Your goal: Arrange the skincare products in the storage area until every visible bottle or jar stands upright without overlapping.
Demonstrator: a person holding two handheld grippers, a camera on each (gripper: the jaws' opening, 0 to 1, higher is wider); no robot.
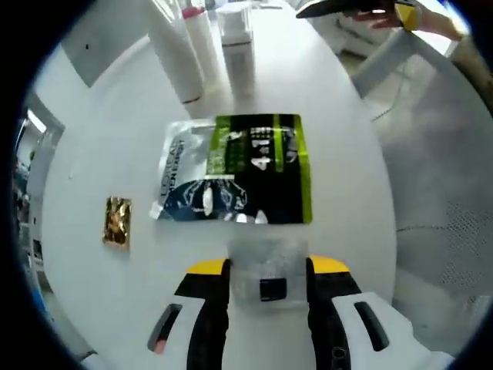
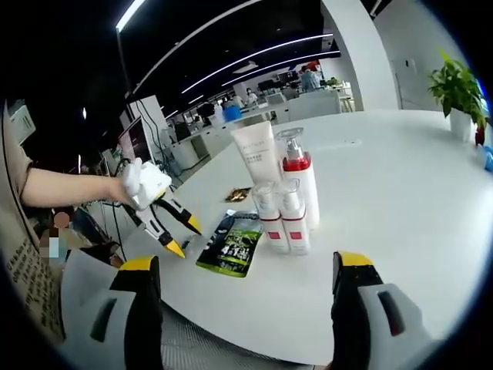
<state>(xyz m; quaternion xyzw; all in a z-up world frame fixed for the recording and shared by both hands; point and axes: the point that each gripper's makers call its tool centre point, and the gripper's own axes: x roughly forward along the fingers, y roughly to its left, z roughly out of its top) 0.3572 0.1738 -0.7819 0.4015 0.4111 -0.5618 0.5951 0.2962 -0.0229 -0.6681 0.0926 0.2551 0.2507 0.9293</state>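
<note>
The white round table (image 2: 400, 185) carries all the products; its far part goes out of focus among office desks and ceiling lights.

In the right gripper view, the white tube (image 2: 256, 152) stands upright on its cap at the back of the group, and just beside it, on the right, stands the pump bottle with a red collar (image 2: 300, 179). In front of them two small clear-capped bottles with red labels (image 2: 283, 218) stand upright, touching side by side. The writing on all four is too small to read. In the left gripper view the same group is at the far edge and is cut off at the top.

The green and black sachet (image 1: 240, 169) lies flat on the table, near the bottles but apart from them. On it I can read "4+1" on the green part; the white letters along the silver left side are not clear. A small gold packet (image 1: 117, 220) lies flat at its left, apart.

The left gripper (image 1: 267, 270) has its jaws apart, with a small clear object (image 1: 266, 270) between them; its shape is blurred, and I cannot tell if the jaws press it.

The right gripper (image 2: 245, 271) is wide open and holds nothing, hovering at the near table edge.
</note>
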